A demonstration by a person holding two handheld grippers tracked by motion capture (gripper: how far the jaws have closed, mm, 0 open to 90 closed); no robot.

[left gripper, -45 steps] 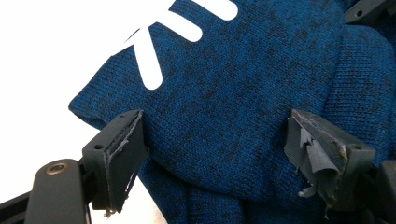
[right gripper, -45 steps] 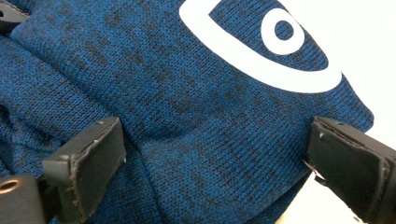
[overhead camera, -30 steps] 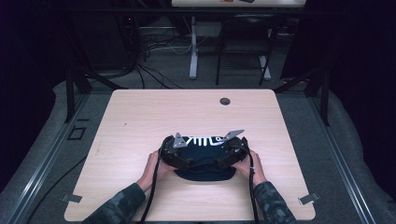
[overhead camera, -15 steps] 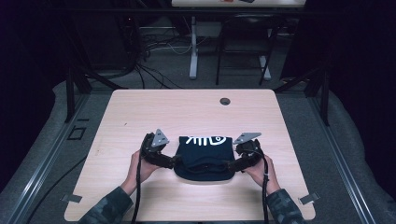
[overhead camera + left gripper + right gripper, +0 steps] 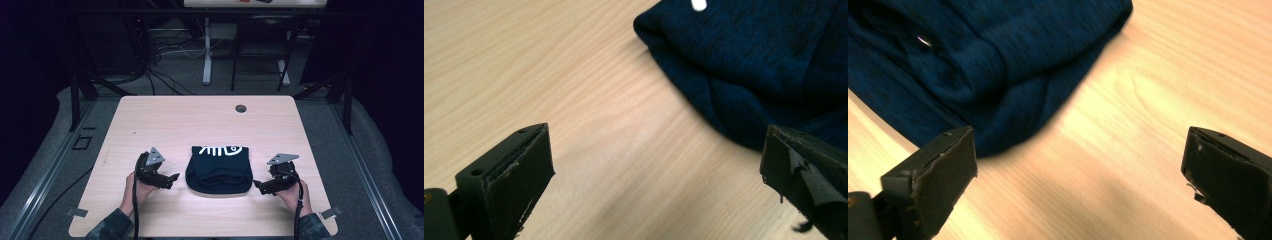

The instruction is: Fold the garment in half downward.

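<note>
Folded dark blue garment (image 5: 218,170) lying flat between left gripper (image 5: 170,180) and right gripper (image 5: 259,187), long axis running from near table (image 5: 150,120) edge to far, white print at far end, both jaw pairs wide, left ones just opened, holding nothing

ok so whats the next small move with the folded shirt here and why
Probably lift both grippers away: the folded navy shirt lies compact and flat, the left gripper and right gripper flank it with jaws open, nothing between them, so the fold looks finished.

One dark blue folded cloth (image 5: 218,169) is seen on one bench (image 5: 165,120). Two grippers are counted, the left gripper (image 5: 172,177) and the right gripper (image 5: 256,185).
</note>
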